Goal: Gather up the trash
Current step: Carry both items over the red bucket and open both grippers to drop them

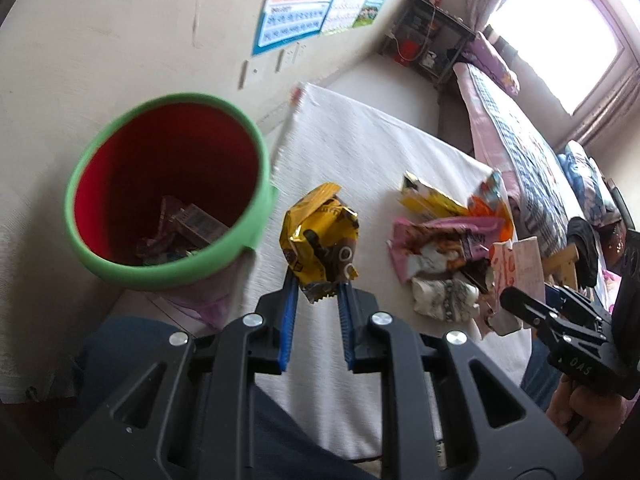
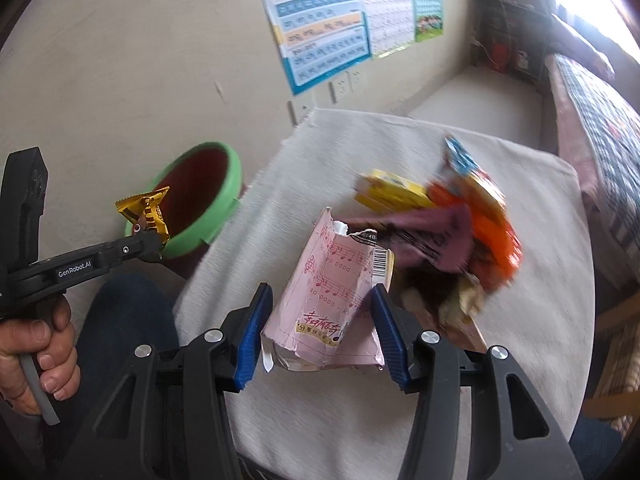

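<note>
Left gripper [image 1: 318,294] is pinching a yellow snack wrapper [image 1: 320,236] just beside the green-rimmed bin [image 1: 168,272], already holding some wrappers, while right gripper [image 2: 322,312] is clamping a torn pink carton [image 2: 332,300]; a wrapper pile [image 1: 448,240] is remaining farther from the bin on the white cloth [image 1: 360,140].

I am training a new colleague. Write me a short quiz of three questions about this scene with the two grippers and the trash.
1. True or false: the left gripper is shut on the yellow wrapper.
2. What does the right gripper hold? A) an orange bag B) the pink carton C) nothing
3. Fill in: the bin has a green rim and a ____ inside.

Key
1. True: the wrapper's lower end is pinched between the blue pads.
2. B: the pads press on both sides of the torn carton printed with music notes.
3. Red; some trash already lies at its bottom.
</note>
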Action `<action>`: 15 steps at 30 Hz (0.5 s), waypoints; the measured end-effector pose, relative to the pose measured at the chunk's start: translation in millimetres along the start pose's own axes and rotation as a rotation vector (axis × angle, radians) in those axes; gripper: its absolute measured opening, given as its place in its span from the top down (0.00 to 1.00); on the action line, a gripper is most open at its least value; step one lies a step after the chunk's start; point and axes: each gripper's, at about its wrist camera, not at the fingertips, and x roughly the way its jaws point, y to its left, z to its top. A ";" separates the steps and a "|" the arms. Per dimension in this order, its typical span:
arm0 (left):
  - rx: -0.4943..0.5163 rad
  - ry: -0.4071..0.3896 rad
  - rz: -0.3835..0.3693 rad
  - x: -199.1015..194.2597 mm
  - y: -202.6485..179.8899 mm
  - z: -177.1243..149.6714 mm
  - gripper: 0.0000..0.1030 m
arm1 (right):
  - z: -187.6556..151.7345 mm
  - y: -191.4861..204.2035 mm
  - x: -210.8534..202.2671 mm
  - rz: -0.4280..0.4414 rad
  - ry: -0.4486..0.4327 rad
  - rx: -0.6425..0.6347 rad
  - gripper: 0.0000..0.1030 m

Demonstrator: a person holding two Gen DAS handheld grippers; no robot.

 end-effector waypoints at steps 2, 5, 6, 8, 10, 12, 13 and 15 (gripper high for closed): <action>-0.009 -0.011 0.008 -4.7 8.8 3.0 0.82 | 8.0 12.1 3.6 0.010 -0.004 -0.020 0.52; -0.021 -0.025 0.020 -9.8 19.6 6.0 0.82 | 17.7 28.0 8.8 0.023 -0.008 -0.050 0.52; -0.026 -0.029 0.027 -11.6 24.6 7.1 0.82 | 20.2 32.8 11.1 0.026 -0.010 -0.057 0.52; -0.037 -0.036 0.035 -14.6 34.1 8.4 0.82 | 27.2 44.5 15.7 0.038 -0.011 -0.078 0.52; -0.053 -0.039 0.038 -16.9 46.0 11.0 0.82 | 33.9 54.9 19.2 0.047 -0.015 -0.097 0.52; -0.060 -0.044 0.047 -19.3 54.9 12.9 0.82 | 42.3 68.0 24.5 0.060 -0.018 -0.122 0.52; -0.067 -0.047 0.049 -20.7 60.3 14.3 0.82 | 46.0 73.7 27.0 0.065 -0.020 -0.130 0.52; -0.078 -0.050 0.051 -23.0 68.9 16.9 0.82 | 54.7 87.7 32.5 0.078 -0.026 -0.155 0.52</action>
